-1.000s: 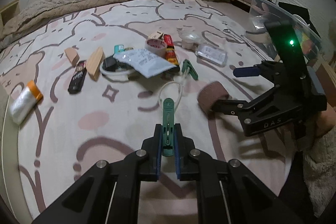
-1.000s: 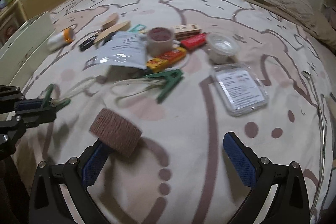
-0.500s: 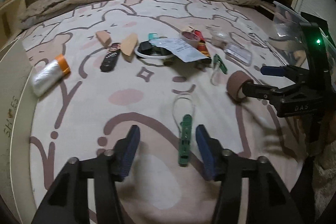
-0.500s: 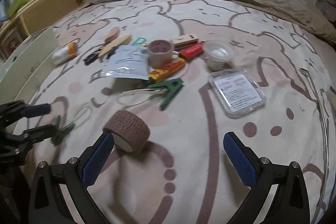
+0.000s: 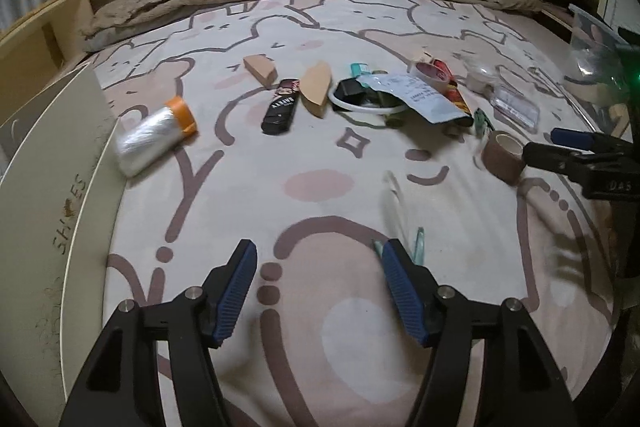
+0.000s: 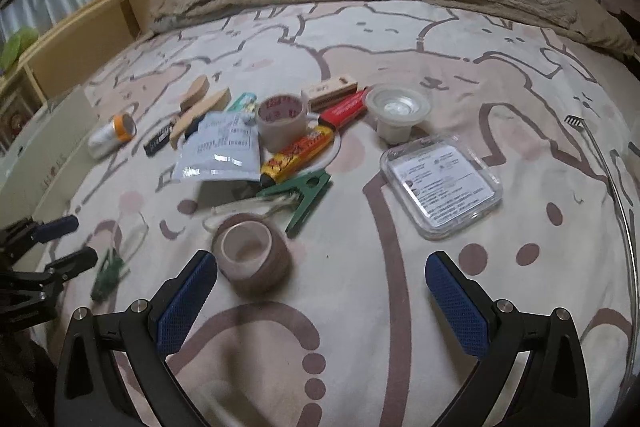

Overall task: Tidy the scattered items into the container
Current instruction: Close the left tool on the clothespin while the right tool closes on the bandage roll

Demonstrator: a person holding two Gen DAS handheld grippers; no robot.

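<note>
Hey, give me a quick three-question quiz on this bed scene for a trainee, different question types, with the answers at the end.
1. True or false: the left claw is clamped on the small green clip.
2. Which thing lies nearest the right claw? A) brown bandage roll B) clear lidded box C) wooden wedge
3. What colour is the cap on the film roll?

Key
1. False: its jaws are opening with nothing between them, and the clip lies loose on the bedspread beside one finger.
2. A
3. Orange
</note>
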